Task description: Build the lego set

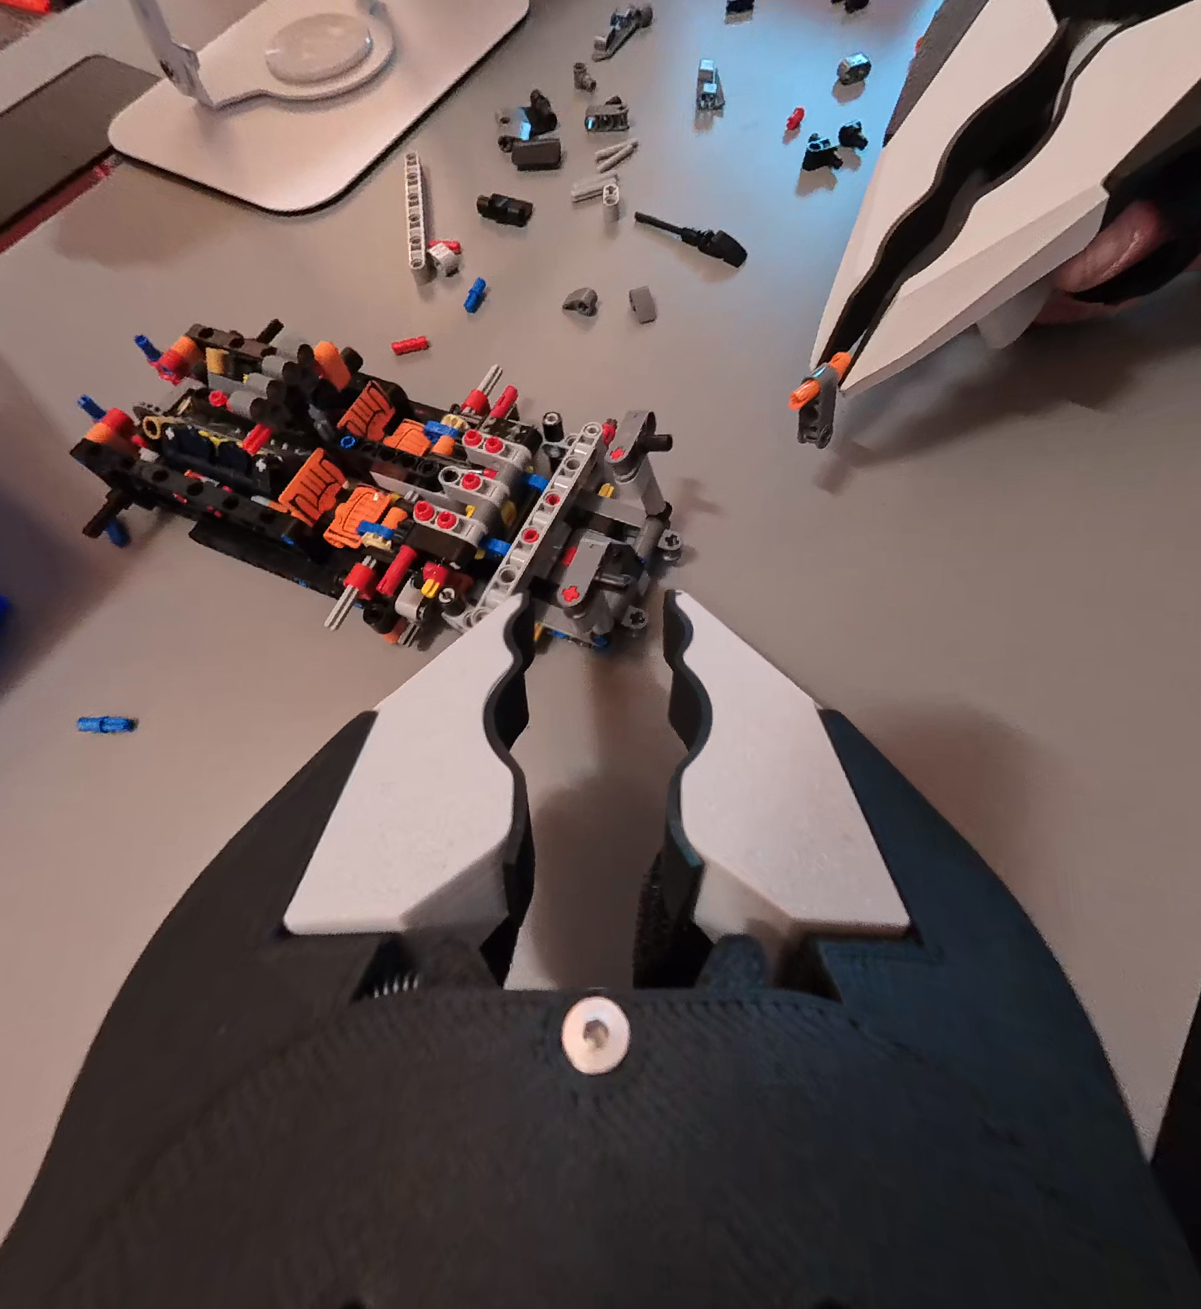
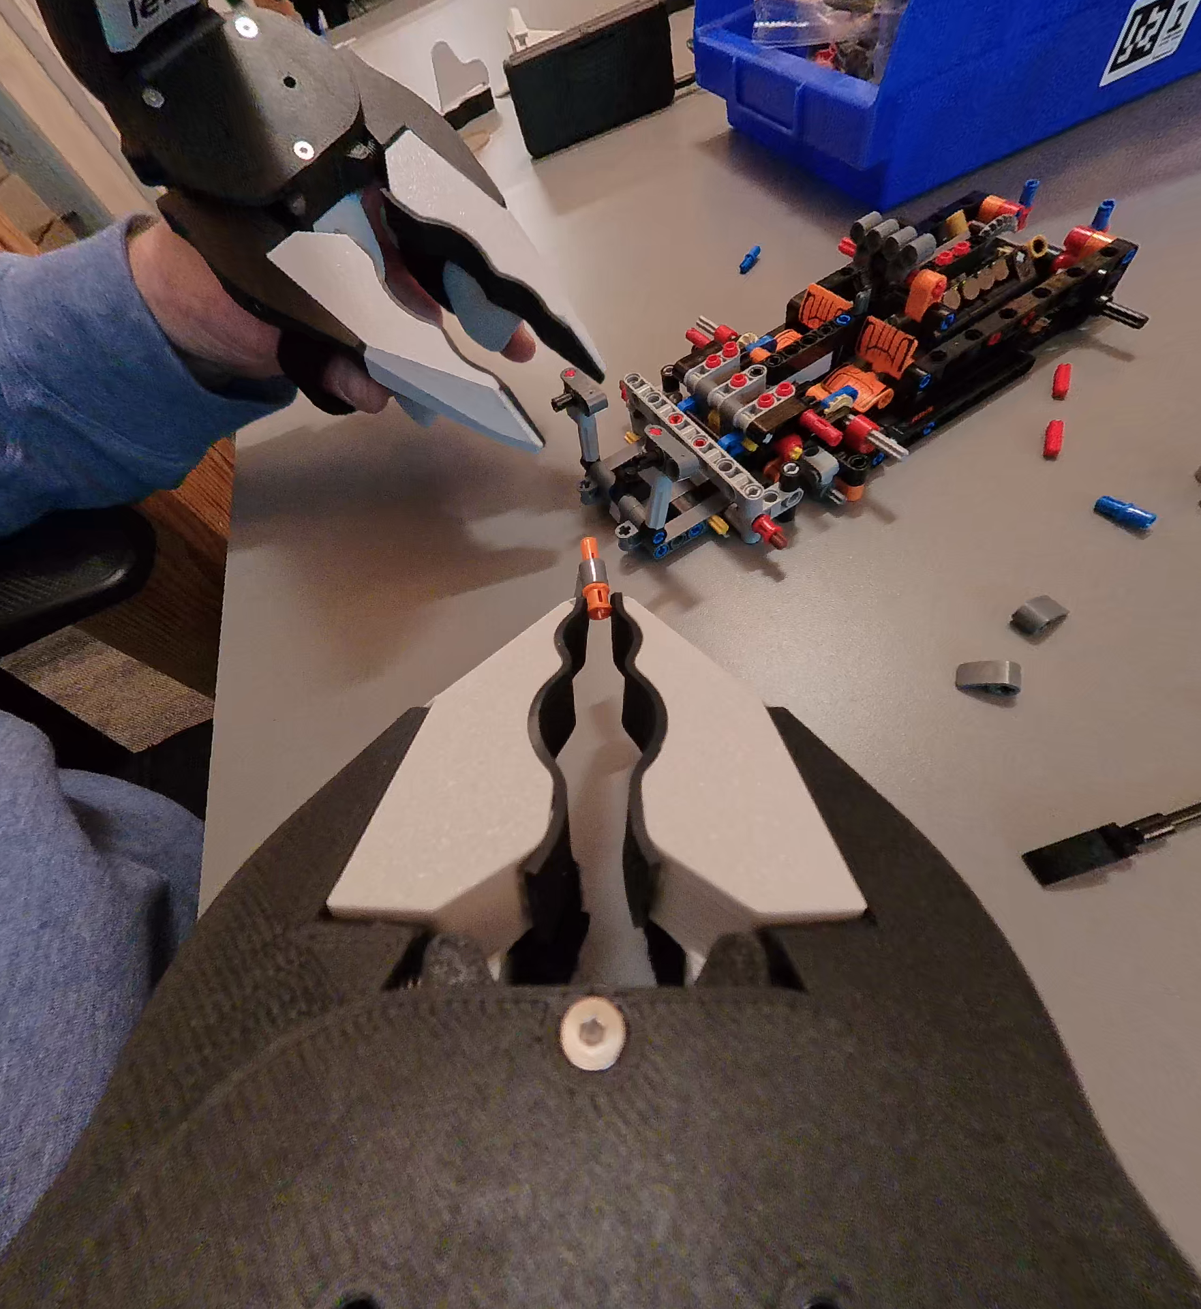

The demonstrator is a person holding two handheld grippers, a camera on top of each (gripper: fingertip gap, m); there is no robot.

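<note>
While the right gripper (image 2: 596, 602) pinched a small grey connector with orange pins (image 2: 592, 582) by one end, presumably to free its other end for insertion, the left gripper (image 1: 594, 602) hovered spread at the chassis model (image 1: 371, 482) on the table (image 1: 937, 637), likely to brace it. Which hole was targeted stayed unclear.

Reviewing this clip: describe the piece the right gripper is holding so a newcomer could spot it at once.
Start at the big multicoloured lego chassis lying on the grey table. Just off its grey-framed end, the right gripper pinches a small orange-and-grey connector piece. It is the only loose part held off the table, clamped by its orange end.
</note>
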